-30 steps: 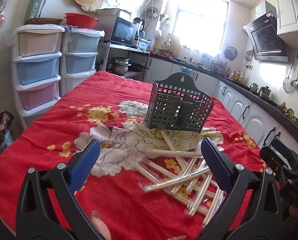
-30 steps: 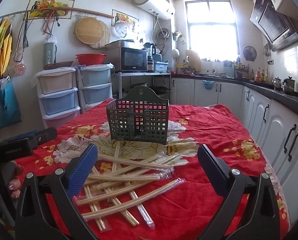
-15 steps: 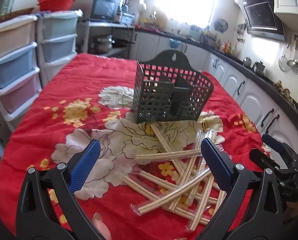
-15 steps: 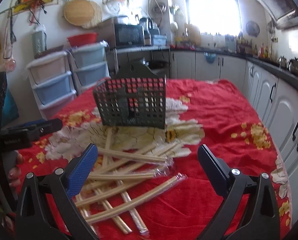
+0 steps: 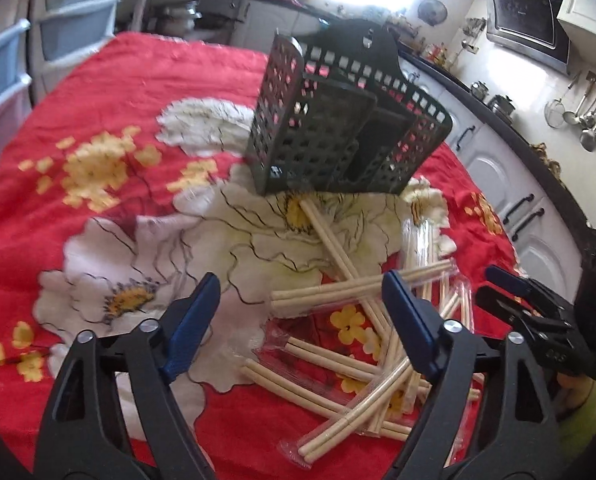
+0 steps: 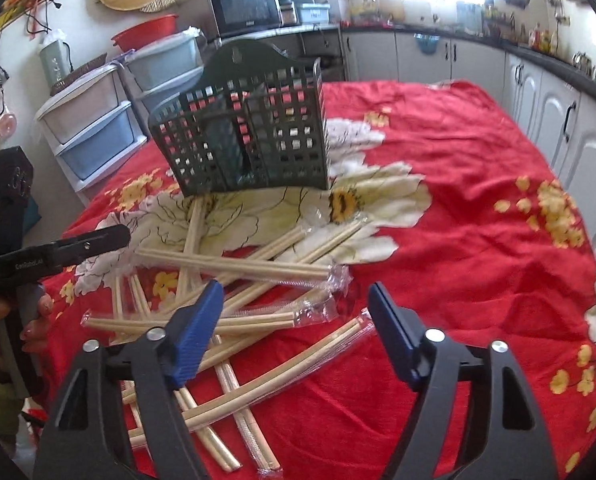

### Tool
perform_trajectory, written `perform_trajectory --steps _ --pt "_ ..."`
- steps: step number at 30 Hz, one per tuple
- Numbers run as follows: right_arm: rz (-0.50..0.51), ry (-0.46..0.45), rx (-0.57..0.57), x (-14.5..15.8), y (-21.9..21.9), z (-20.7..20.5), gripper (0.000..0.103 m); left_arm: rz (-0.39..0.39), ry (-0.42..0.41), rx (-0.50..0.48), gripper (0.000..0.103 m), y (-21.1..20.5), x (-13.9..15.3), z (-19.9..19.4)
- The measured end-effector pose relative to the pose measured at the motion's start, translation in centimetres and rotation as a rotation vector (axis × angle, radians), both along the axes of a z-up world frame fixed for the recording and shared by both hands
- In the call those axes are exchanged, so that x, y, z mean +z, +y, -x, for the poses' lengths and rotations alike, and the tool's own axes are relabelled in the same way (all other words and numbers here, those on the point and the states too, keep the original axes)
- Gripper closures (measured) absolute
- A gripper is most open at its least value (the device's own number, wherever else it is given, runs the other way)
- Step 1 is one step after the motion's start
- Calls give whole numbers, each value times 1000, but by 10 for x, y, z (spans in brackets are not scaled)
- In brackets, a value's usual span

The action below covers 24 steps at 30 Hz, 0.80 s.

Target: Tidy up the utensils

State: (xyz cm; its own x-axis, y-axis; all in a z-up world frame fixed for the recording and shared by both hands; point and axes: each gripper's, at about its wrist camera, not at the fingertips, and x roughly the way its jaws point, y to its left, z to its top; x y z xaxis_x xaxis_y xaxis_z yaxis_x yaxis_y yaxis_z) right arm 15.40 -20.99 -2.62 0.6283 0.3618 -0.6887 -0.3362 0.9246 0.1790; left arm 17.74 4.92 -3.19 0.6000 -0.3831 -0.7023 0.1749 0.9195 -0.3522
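Several plastic-wrapped pairs of wooden chopsticks (image 5: 357, 292) lie criss-crossed in a pile on the red flowered tablecloth; the pile shows in the right wrist view (image 6: 234, 268) too. A dark green perforated utensil basket (image 5: 337, 128) stands upright just behind the pile, also in the right wrist view (image 6: 250, 140). It looks empty. My left gripper (image 5: 301, 312) is open and empty, hovering over the pile's left side. My right gripper (image 6: 294, 320) is open and empty, over the pile's near right side. Each gripper shows from the side in the other's view.
The red tablecloth (image 6: 477, 208) covers the whole table. Stacked plastic drawers (image 6: 98, 128) stand beyond the left edge. White cabinets and a dark counter (image 6: 557, 92) run along the right. A microwave (image 6: 246, 8) sits at the back.
Both grippers have tilted down and moved closer to the chopstick pile. The pile and basket now fill more of each view. Both grippers stay open.
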Motion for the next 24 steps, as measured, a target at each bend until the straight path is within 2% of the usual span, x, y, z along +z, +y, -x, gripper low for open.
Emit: perform_trajectory --steps 4,14,16,24 --pt "-19 43 12 -8 0 -7 45 24 24 -27 38 0 -10 -5" --pt "-74 116 6 -18 -5 -20 51 76 59 -60 52 1 -25 -13" --pt "-90 131 6 -20 -8 -22 58 89 59 -66 60 1 -25 -14" --pt "-130 154 -4 -21 -14 -22 81 119 57 -72 79 1 -25 -14"
